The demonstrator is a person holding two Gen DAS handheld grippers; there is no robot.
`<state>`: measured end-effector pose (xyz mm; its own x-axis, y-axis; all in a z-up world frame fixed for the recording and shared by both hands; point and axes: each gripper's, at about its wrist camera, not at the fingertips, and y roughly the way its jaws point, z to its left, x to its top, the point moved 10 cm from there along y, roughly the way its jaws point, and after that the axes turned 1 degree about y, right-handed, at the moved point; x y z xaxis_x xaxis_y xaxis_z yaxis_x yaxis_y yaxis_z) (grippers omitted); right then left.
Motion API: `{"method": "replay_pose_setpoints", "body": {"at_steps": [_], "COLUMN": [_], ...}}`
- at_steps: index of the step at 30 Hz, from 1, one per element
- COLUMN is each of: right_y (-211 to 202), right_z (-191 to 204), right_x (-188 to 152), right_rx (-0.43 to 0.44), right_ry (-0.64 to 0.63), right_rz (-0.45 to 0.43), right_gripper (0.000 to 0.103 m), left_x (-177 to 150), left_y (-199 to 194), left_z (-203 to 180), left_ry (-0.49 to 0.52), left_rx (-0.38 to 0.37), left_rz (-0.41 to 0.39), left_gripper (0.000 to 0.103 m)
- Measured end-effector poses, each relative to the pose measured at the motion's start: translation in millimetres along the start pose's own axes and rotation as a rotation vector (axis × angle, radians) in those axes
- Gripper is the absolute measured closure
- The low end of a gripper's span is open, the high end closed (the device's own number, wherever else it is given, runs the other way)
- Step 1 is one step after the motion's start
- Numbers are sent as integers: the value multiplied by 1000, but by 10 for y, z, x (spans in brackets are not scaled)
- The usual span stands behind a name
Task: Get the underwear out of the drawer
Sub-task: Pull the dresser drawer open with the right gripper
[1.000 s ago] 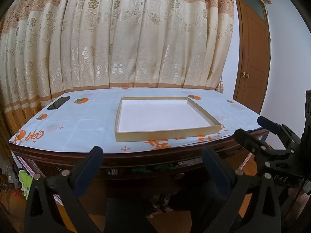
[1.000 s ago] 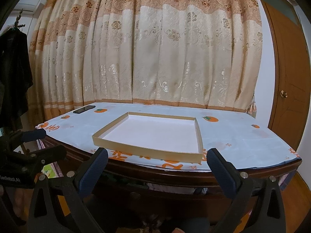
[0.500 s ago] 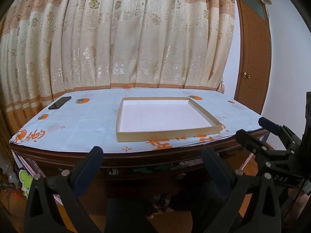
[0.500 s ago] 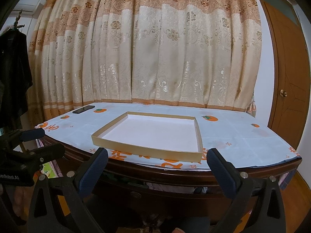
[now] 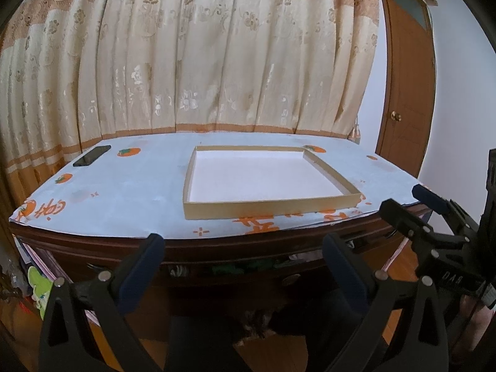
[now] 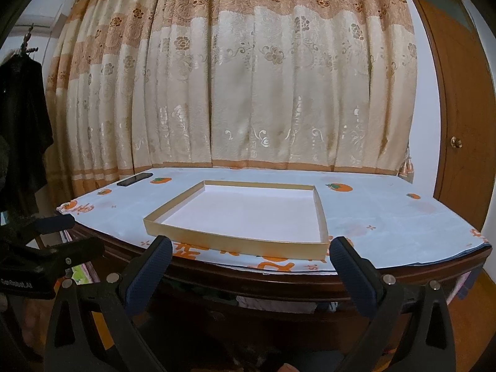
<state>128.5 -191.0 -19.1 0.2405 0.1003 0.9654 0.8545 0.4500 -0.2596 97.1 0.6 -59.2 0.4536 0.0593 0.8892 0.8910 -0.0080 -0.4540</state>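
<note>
A dark wooden drawer (image 5: 248, 282) sits under the table top, slightly ajar, with bits of cloth (image 5: 235, 268) showing in the gap; it also shows in the right wrist view (image 6: 279, 307). My left gripper (image 5: 243, 263) is open and empty in front of the drawer. My right gripper (image 6: 249, 266) is open and empty, level with the table edge. A shallow tan box lid (image 5: 266, 183) with a white inside lies on the table; it also shows in the right wrist view (image 6: 245, 217).
The table (image 5: 108, 204) has a pale cloth with orange prints. A black phone (image 5: 92, 155) lies at its back left. A patterned curtain (image 5: 217, 62) hangs behind. A wooden door (image 5: 406, 99) stands at the right. Dark clothes (image 6: 21, 130) hang at the left.
Both grippers have drifted very slightly; the view of the table has barely shifted. Both stay open and empty.
</note>
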Motion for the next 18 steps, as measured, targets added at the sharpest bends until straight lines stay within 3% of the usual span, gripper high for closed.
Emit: {"method": "replay_pose_setpoints", "body": {"at_steps": [8,18], "right_y": [299,753], "right_z": [-34,-8], "right_x": [-162,-460], "right_rx": [-6,19], "right_ry": [-41,-132], "right_rz": [9,-61], "right_gripper": [1,1], "left_x": [-102,-137], "left_y": [246,475], "left_z": [123,371], "left_ry": [-15,-62], "left_rx": [22,56], "left_rz": [15,-1], "left_gripper": [0,0]}}
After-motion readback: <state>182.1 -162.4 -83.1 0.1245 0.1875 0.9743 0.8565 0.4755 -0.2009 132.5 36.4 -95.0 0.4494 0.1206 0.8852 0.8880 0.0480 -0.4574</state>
